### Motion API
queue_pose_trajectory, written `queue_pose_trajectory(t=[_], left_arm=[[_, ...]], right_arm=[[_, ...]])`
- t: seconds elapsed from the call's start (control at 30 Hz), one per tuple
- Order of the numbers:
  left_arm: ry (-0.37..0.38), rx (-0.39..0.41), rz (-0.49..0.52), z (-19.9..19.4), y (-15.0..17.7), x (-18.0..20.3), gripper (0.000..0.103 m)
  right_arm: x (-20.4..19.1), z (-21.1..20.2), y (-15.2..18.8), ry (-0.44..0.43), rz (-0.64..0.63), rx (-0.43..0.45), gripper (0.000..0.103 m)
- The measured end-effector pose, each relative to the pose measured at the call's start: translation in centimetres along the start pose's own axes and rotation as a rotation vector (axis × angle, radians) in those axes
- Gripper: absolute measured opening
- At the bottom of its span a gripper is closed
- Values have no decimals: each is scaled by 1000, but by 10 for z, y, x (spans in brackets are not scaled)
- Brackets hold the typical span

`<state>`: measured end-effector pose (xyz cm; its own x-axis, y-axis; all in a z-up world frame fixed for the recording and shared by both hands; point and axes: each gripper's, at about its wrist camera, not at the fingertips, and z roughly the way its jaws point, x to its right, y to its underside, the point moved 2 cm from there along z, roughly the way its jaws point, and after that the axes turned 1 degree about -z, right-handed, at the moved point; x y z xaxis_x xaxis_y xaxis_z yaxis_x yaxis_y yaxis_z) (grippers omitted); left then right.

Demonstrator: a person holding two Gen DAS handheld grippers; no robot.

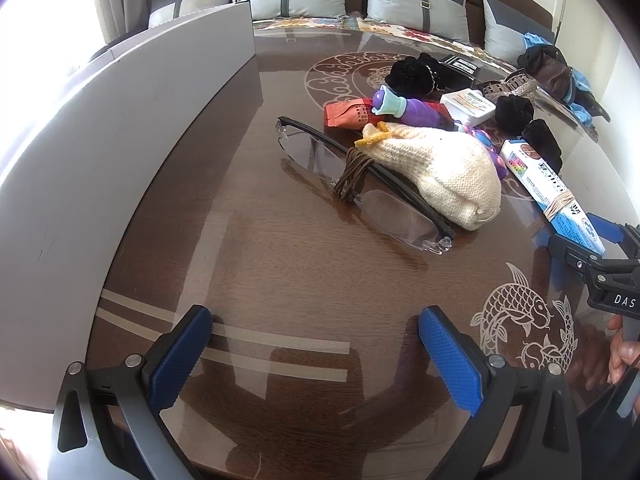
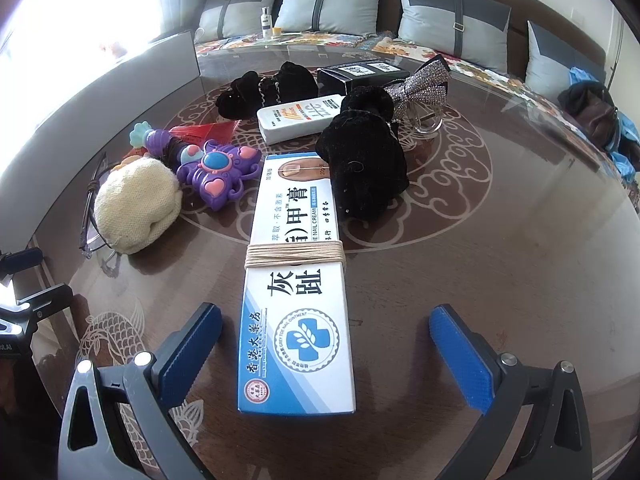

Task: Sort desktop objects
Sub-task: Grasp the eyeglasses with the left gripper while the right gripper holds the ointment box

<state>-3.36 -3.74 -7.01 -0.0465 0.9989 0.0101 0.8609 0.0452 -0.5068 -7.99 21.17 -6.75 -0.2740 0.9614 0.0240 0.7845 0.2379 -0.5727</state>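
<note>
Glossy dark glass-topped bench [image 2: 500, 240]: long white-and-blue nail-cream carton bound with tan string [image 2: 296, 292] lies between right hand-held gripper [image 2: 326, 350] pads, fully open, not touching; closing off-centre could skid it into black velvet pouch [image 2: 364, 176].

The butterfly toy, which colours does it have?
Purple, with pink hearts and a blue centre; right wrist view shows it best.

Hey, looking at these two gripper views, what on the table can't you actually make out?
- Glasses: left wrist view, middle hidden under the knitted pouch.
- Red packet: mostly behind the purple toy.
- Nail cream box: right wrist view, far end covered by a black scrunchie.
</note>
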Motion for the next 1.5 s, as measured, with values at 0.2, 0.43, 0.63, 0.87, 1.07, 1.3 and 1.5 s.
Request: queue_pose_trajectory(t=[0.2, 0.43, 0.63, 0.87, 1.07, 1.3, 1.5], left_arm=[[0, 3, 1, 0, -1, 1, 103], [-16, 86, 10, -48, -15, 8, 103], [103, 216, 106, -129, -44, 42, 103], [189, 236, 158, -172, -62, 74, 103], [172, 241, 197, -182, -59, 86, 103], [159, 203, 166, -161, -58, 72, 103], [228, 17, -100, -52, -62, 2, 103]], right_arm=[[0, 0, 0, 0, 0, 0, 103], [0, 0, 0, 0, 0, 0, 103], [0, 0, 0, 0, 0, 0, 103], [0, 1, 0, 0, 0, 1, 103], [0, 1, 0, 0, 0, 1, 103], [0, 1, 0, 0, 0, 1, 103], [0, 1, 0, 0, 0, 1, 103]])
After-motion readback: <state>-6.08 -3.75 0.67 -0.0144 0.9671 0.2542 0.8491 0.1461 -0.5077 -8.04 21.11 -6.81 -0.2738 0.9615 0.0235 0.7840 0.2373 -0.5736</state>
